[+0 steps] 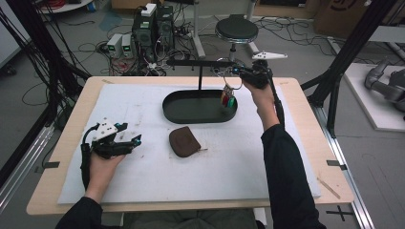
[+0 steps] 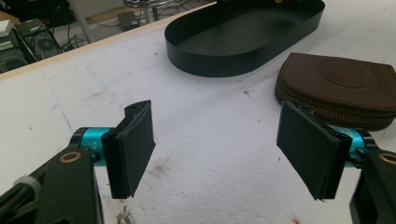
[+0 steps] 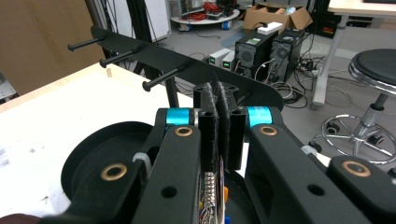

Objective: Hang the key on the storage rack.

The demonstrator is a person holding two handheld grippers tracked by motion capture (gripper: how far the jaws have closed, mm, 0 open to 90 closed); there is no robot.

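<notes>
Well, one black oval tray (image 1: 191, 116) sits mid-table, a hook stand (image 1: 200, 62) with three pegs rising from it, and one brown zip pouch (image 1: 184, 141) lies just in front. Up by the stand's bar, the right gripper (image 1: 239, 71) is pressed together on a keyring (image 1: 228, 95), its coloured tags dangling over the tray. Resting near the pouch, the left gripper (image 2: 215, 149) has its jaws spread wide, touching nothing.

Overhead forward-down; two close jaw-level views
</notes>
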